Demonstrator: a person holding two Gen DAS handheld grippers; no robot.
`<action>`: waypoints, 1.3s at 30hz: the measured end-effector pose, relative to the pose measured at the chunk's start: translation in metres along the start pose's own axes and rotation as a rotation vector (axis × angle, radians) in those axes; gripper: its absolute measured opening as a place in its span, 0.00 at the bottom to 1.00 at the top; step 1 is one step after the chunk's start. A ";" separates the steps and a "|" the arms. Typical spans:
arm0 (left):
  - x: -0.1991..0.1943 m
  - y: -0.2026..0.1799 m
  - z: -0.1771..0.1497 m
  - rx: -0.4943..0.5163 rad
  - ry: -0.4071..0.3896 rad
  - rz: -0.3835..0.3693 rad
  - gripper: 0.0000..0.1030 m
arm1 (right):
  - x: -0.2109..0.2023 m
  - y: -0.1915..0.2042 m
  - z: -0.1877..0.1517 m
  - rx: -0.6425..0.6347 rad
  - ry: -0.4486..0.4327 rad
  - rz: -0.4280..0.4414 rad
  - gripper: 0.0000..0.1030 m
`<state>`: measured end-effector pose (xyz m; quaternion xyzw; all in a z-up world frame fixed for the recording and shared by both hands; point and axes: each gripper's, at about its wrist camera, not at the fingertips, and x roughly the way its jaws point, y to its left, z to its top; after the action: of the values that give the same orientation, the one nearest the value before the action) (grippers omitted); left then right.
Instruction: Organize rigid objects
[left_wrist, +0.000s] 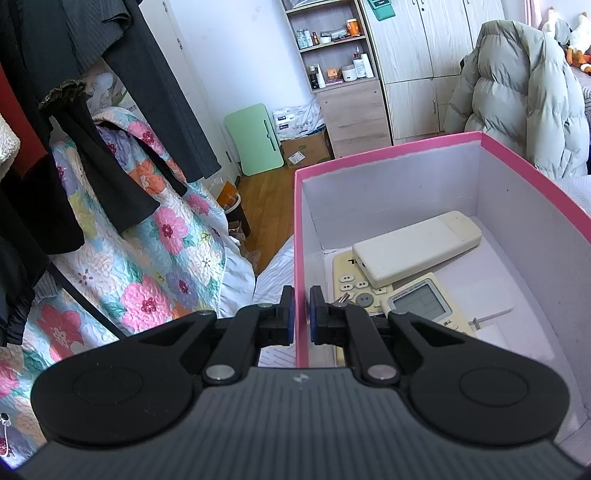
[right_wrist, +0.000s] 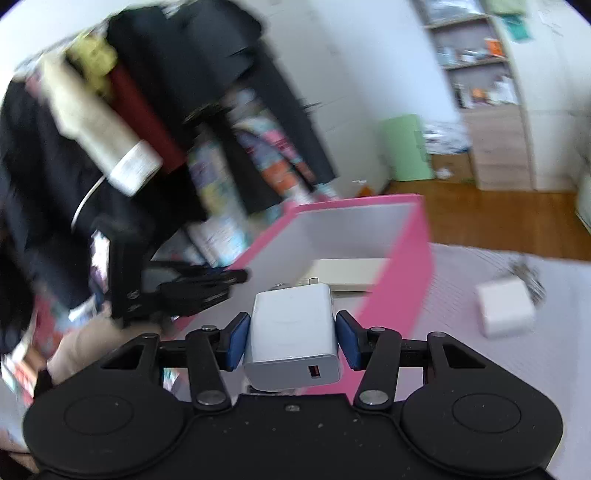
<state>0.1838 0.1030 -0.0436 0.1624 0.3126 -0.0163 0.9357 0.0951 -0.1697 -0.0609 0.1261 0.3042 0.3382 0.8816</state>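
Note:
A pink box (left_wrist: 388, 149) with white inside walls stands on the bed. Inside lie two cream remote controls (left_wrist: 417, 247), one across the other, a flat white adapter (left_wrist: 491, 301) and a key. My left gripper (left_wrist: 302, 314) is shut on the box's near left wall, one finger inside and one outside. In the right wrist view my right gripper (right_wrist: 293, 341) is shut on a white USB charger (right_wrist: 293, 332), held just in front of the pink box (right_wrist: 402, 266). The left gripper (right_wrist: 192, 288) shows at the box's left side.
Another white charger (right_wrist: 506, 310) lies on the bedsheet right of the box, with keys behind it. Dark clothes (left_wrist: 55, 110) hang at the left over a floral quilt (left_wrist: 147, 240). A puffer jacket (left_wrist: 524, 96) hangs behind the box. Shelves and a wardrobe stand far off.

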 end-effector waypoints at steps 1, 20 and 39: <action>0.000 0.000 0.000 -0.002 -0.001 -0.001 0.07 | 0.008 0.005 0.002 -0.036 0.023 0.014 0.55; -0.003 0.002 -0.001 -0.014 -0.013 -0.004 0.07 | 0.065 0.042 0.012 -0.270 0.239 -0.203 0.57; -0.002 0.002 0.000 -0.014 -0.012 -0.003 0.07 | -0.011 -0.076 0.041 -0.053 0.020 -0.417 0.62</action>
<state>0.1823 0.1045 -0.0417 0.1554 0.3073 -0.0165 0.9387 0.1532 -0.2339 -0.0562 0.0339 0.3236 0.1577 0.9324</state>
